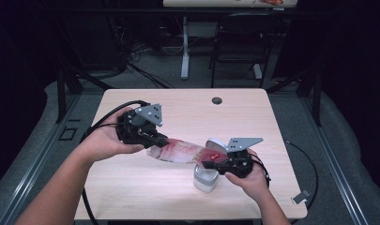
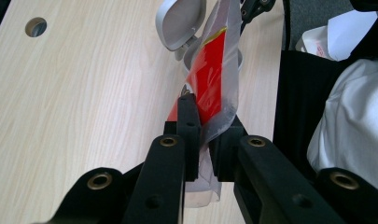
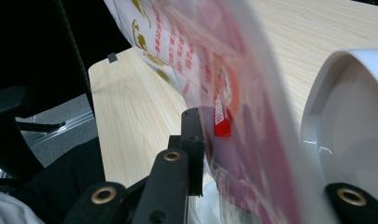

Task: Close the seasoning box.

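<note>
A red-printed plastic bag [image 1: 180, 152] is clamped at both ends by the left gripper [image 1: 155, 139] and right gripper [image 1: 211, 164]. It is held above a pale wooden table [image 1: 253, 117], over a white container [image 1: 205, 180]; behind the table, what may be a dark chair [image 1: 239, 42] is seen on grey floor

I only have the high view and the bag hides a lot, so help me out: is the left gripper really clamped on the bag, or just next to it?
Observer: Clamped. In the left gripper view the left gripper has both pads pressing the clear end of the red and white bag.
Operator: And the right one?
Observer: In the right gripper view the right gripper has one pad flat against the bag's printed face; the other jaw is hidden behind the plastic.
Operator: Where does the bag end sit over the container?
Observer: In the left gripper view the far end of the bag hangs over the open mouth of the white container, beside its raised lid.
</note>
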The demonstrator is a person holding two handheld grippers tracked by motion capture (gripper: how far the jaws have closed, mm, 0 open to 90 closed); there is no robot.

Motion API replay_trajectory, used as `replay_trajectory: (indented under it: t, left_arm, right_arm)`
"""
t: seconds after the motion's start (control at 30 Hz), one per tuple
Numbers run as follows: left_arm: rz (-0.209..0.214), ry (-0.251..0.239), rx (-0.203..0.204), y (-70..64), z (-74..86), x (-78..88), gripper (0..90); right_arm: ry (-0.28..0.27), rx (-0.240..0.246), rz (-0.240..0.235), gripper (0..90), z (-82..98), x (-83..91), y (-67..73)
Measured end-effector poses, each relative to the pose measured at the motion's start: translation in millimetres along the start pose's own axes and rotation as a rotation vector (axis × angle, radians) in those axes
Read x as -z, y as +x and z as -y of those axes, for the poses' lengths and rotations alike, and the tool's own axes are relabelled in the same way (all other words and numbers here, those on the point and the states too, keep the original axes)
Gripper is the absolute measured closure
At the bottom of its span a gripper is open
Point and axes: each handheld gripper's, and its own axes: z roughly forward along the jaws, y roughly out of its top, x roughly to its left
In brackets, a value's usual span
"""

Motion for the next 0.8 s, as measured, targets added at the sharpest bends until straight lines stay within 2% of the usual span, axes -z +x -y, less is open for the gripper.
replay_trajectory:
  t: [0.8]
  left_arm:
    - [-0.009, 0.021, -0.021, -2.7, -8.4, 0.1, 84.6]
  right_arm:
    - [0.001, -0.016, -0.024, 83.4, 3.2, -2.0, -2.5]
